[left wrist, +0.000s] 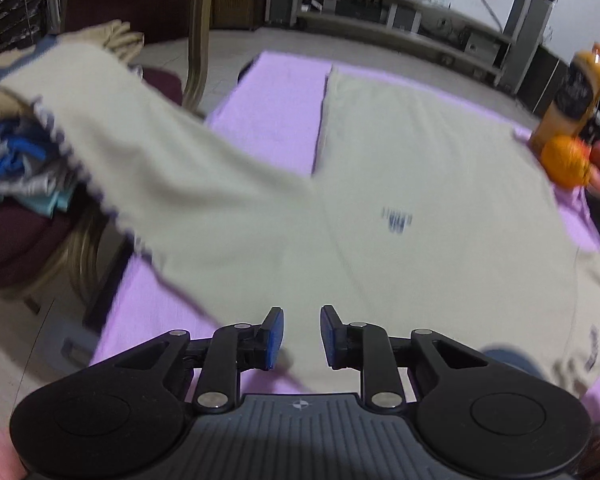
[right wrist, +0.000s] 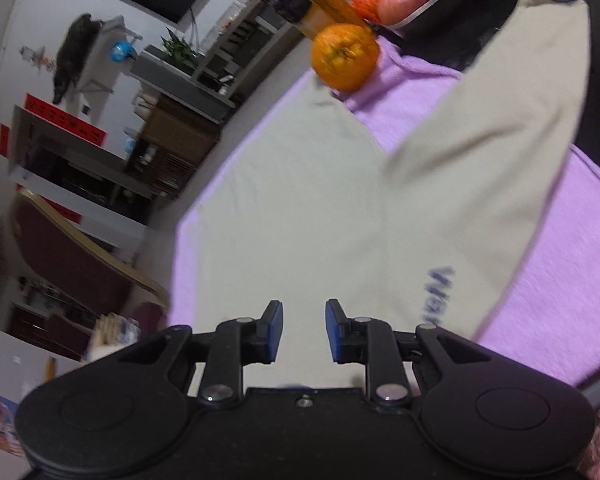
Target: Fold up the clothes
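beige shirt (left wrist: 400,184) lies spread on the purple-covered bench (left wrist: 272,112), one sleeve toward each side; left gripper (left wrist: 302,338) and right gripper (right wrist: 303,330) hover above it, jaws apart, holding nothing; orange (right wrist: 344,56) beside

Place: I read a home living room.
Evidence: padded dining chair (right wrist: 72,256) and TV shelving (left wrist: 400,20) beyond my purple-covered table (left wrist: 276,108).

Blue letters "Wa…", partly hidden, on the beige shirt's sleeve (right wrist: 500,168); its blurred chest print (left wrist: 396,220) unreadable.
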Demonstrator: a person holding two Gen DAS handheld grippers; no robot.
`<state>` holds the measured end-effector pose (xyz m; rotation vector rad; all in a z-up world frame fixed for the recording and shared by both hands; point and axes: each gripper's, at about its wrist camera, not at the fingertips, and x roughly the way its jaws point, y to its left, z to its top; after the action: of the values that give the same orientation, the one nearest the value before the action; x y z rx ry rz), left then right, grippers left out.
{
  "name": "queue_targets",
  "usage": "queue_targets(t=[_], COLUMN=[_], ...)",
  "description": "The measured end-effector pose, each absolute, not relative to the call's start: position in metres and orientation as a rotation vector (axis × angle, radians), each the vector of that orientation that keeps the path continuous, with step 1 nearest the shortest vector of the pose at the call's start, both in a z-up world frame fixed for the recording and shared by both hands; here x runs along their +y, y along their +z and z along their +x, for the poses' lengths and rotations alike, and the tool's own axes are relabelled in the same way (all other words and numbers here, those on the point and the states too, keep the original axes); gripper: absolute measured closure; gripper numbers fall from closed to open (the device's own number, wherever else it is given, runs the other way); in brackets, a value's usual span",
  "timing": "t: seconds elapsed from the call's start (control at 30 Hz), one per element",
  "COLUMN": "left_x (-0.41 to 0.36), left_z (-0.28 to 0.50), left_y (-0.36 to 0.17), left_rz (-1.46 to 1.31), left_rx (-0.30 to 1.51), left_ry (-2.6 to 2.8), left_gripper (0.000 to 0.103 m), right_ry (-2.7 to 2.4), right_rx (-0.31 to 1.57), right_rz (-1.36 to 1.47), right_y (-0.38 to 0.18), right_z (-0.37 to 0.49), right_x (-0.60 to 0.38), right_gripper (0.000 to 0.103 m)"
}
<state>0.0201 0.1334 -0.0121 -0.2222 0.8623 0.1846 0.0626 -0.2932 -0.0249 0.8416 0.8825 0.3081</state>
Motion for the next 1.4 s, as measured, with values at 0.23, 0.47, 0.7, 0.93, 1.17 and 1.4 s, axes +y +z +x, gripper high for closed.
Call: queue_targets(t=[0.23, 0.47, 0.7, 0.93, 1.17, 1.4], left_x=[0.140, 0.108, 0.109, 0.142, 0.118, 0.087], left_z=[0.066, 0.108, 0.110, 0.080, 0.029, 0.010], left_y=[0.022, -0.064, -0.074, -0.056, -0.056, -0.067], left_rz=[-0.190, -0.109, -0.024, -0.091, -0.214, -0.056], left_rx=[0.715, 0.999, 0.996, 0.938, 0.971, 1.062], left_ry=[0.171, 0.116, 0.203, 0.349, 0.075, 0.059], left_gripper=[0.080, 0.083, 0.072, 0.080, 0.080, 0.075], right_ry=[0.371, 0.225, -0.011, -0.187, 0.176, 0.101], right_rx=[0.690, 0.953, 1.013, 0.846, 1.031, 1.184], right_rz=[0.728, 0.876, 1.049, 1.039, 1.003, 0.738], right_y=[0.030, -0.077, -0.132, -0.098, -0.090, -0.095], right_z=[0.123, 0.182, 0.191, 0.133, 0.096, 0.089], right_x=[-0.288, -0.299, -0.360, -0.400, -0.333, -0.291], right_gripper=[0.072, 0.073, 0.098, 0.080, 0.077, 0.082])
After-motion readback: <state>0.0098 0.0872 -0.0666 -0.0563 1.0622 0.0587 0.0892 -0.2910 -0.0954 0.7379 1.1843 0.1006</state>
